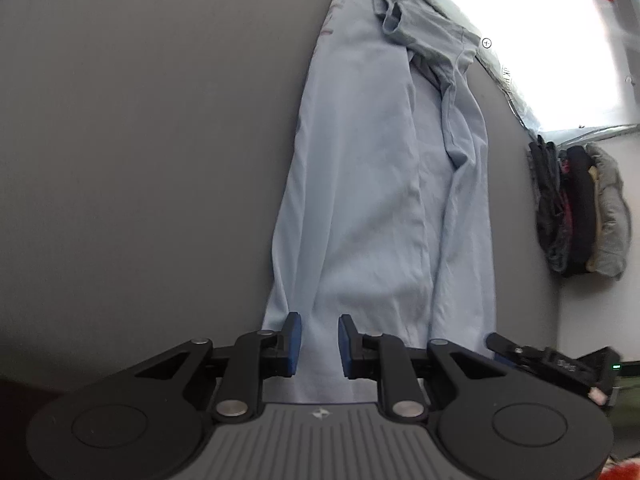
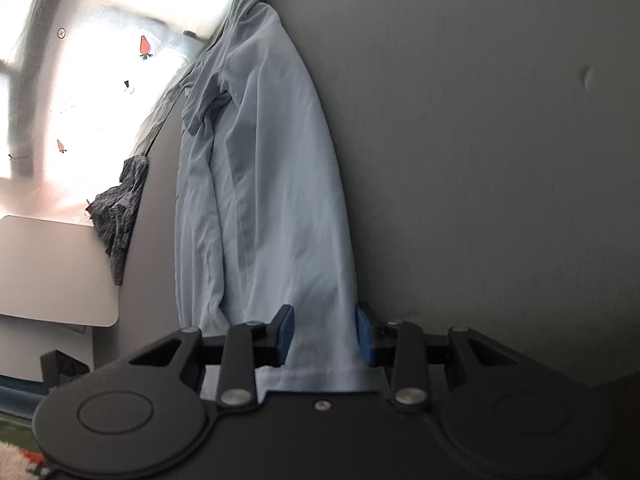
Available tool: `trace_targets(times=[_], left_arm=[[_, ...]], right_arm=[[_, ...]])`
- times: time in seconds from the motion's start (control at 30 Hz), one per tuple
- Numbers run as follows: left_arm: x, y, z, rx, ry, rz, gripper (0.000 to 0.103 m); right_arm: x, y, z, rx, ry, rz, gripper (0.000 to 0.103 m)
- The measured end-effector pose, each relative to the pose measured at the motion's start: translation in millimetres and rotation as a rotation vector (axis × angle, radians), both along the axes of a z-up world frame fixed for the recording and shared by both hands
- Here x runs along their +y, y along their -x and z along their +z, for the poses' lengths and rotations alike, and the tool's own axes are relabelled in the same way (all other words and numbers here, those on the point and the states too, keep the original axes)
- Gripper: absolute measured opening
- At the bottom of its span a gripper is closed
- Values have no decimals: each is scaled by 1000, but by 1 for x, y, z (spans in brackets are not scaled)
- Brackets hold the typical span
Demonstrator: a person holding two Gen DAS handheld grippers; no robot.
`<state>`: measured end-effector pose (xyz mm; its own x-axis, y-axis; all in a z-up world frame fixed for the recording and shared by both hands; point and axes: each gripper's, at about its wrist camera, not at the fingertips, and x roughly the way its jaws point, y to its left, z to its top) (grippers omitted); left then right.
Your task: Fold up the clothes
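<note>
A light blue shirt (image 1: 368, 184) lies folded lengthwise in a long strip on the grey table (image 1: 140, 160), its sleeve bunched at the far end. My left gripper (image 1: 319, 344) is open, its blue pads on either side of the shirt's near hem. In the right wrist view the same shirt (image 2: 272, 184) runs away from me across the table (image 2: 500, 160). My right gripper (image 2: 325, 334) is open, its pads straddling the near edge of the shirt. Neither gripper pinches the cloth.
A pile of dark and grey clothes (image 1: 580, 208) sits at the table's right edge. A dark checked garment (image 2: 120, 204) hangs over the table's left edge, beside a light board (image 2: 52, 272). A bright window (image 2: 80, 80) lies beyond.
</note>
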<state>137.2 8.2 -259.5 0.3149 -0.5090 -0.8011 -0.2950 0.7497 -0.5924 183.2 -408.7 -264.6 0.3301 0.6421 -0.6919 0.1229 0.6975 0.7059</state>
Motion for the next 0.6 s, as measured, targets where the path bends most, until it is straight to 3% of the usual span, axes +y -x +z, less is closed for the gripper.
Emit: trace_targets(times=[0.03,0.27,0.6], left_arm=[[-4,0,-3,30,5,-38,21],[-27,-1,14,-35,-148,-188,21],[-19,-4,26,-88,-339,-233,38]], right_arm=[[-1,1,-1,10,-13,-5,35],[-1,1,0,27,-20,4,34],[-5,3,1,27,-13,6,34]])
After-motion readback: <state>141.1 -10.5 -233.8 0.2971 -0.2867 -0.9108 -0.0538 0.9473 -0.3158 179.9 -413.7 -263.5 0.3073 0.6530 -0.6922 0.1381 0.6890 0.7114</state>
